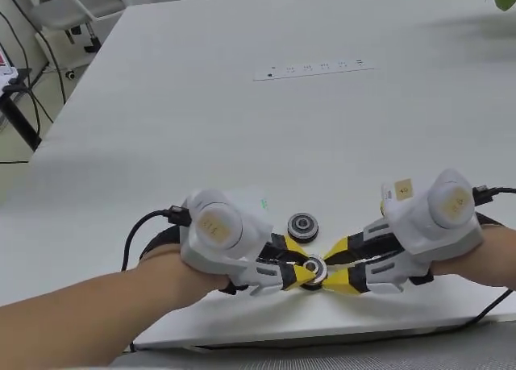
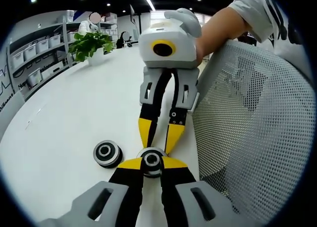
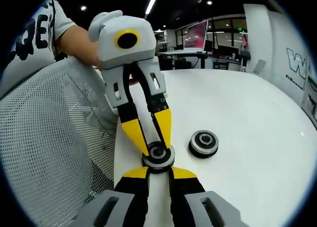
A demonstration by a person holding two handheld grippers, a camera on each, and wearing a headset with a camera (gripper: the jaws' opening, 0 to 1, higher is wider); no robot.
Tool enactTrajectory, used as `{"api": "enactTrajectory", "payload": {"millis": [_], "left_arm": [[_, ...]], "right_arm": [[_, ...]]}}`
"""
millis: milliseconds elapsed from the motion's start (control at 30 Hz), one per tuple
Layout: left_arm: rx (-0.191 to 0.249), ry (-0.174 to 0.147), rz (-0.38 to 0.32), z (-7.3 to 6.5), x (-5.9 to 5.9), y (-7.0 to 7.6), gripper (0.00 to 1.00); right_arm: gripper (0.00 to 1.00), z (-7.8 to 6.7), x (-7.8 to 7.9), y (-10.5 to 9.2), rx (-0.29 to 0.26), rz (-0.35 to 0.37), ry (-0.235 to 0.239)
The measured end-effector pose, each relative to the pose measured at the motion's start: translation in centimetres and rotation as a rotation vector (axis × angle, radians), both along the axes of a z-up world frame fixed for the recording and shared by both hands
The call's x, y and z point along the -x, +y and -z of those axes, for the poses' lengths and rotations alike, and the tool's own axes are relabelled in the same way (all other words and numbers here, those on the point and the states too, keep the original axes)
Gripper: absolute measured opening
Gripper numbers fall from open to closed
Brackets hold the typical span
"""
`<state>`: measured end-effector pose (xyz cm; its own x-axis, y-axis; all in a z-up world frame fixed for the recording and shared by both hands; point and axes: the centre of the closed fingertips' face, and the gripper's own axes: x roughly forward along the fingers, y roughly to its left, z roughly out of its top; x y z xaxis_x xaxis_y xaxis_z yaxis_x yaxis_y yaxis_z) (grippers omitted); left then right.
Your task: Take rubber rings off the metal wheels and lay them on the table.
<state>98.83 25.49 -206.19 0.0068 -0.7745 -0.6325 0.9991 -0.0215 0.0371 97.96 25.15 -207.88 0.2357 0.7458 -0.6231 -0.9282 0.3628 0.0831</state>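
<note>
A metal wheel with a black rubber ring (image 1: pixel 313 269) lies near the table's front edge, pinched from both sides. My left gripper (image 1: pixel 301 273) comes in from the left and is shut on its rim. My right gripper (image 1: pixel 325 272) meets it from the right, also shut on the rim. In the left gripper view the wheel (image 2: pixel 151 159) sits between my own yellow tips (image 2: pixel 151 164), with the right gripper (image 2: pixel 158 141) pressing on its far edge. The right gripper view shows the same wheel (image 3: pixel 158 156). A second ringed wheel (image 1: pixel 303 223) lies flat just behind.
The white table (image 1: pixel 242 128) stretches far back, with a socket strip (image 1: pixel 314 68) set into it. A mesh chair back (image 2: pixel 247 118) stands close behind the front edge. A potted plant (image 2: pixel 90 43) is at the far end. Cables trail from both grippers.
</note>
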Motion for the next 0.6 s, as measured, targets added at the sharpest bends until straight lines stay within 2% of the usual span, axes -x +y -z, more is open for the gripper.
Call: {"api": "enactTrajectory", "payload": {"millis": [233, 600], "left_arm": [[0.001, 0.003, -0.005, 0.0, 0.0, 0.02, 0.08], [-0.003, 0.0, -0.012, -0.04, -0.04, 0.02, 0.08]], "right_arm": [[0.1, 0.05, 0.02, -0.06, 0.005, 0.004, 0.005], [0.0, 0.12, -0.21, -0.47, 0.022, 0.031, 0.032]]}}
